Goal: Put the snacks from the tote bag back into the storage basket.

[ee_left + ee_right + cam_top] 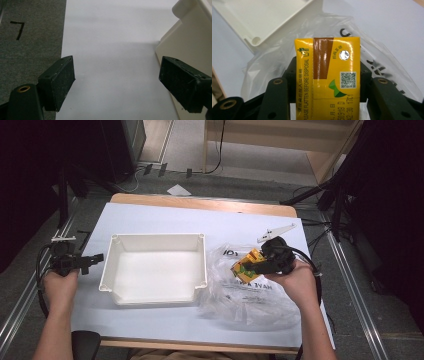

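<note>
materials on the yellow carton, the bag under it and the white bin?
Yellow carton: looks like coated paperboard, glossy; sharp folds, printed text, foil-like straw seal. Clear bag: thin plastic film, crinkled, transparent, glare spots. White bin: probably moulded plastic, smooth semi-matte; rounded corner posts, uniform walls.

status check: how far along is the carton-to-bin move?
Done: the right gripper is shut on the yellow drink carton, held above the clear plastic bag.
In hand: the carton is beside the white bin, not over it.
Left: probably carry it across and drop it in; the bin looks bare inside. The left gripper waits open on the bin's other side.
</note>
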Tool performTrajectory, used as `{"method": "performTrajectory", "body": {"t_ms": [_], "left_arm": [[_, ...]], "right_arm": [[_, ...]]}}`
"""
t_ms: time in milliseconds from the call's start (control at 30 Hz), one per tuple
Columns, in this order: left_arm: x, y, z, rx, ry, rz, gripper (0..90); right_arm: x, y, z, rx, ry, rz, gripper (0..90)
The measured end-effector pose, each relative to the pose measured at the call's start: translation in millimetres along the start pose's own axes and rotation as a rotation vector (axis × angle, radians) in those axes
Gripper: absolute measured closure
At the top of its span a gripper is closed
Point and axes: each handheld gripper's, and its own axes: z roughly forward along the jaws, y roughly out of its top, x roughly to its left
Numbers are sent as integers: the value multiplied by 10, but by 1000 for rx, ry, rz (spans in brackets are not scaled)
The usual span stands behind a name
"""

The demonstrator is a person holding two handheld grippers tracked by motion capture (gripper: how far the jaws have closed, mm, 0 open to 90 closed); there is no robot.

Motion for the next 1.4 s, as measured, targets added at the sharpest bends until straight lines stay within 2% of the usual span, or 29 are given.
{"method": "performTrajectory", "body": {"t_ms": [33, 267, 467, 567, 800, 1400], "left_arm": [[3, -1, 5, 1, -2, 0, 142], [14, 2, 9, 4, -7, -9, 141], [7, 8, 7, -5, -9, -9, 142], [6, 8, 10, -5, -9, -7, 141], [8, 6, 12, -4, -12, -11, 142], [-3, 8, 18, -2, -14, -8, 142]], "right_arm": [[29, 31, -5, 7, 17, -22, 548], [83, 176, -10, 21, 43, -97, 548], [136, 380, 29, 29, 91, -192, 547], [165, 483, 44, 30, 107, -217, 547], [198, 668, 60, 25, 138, -258, 547], [361, 1051, 86, 23, 164, -322, 547]]}}
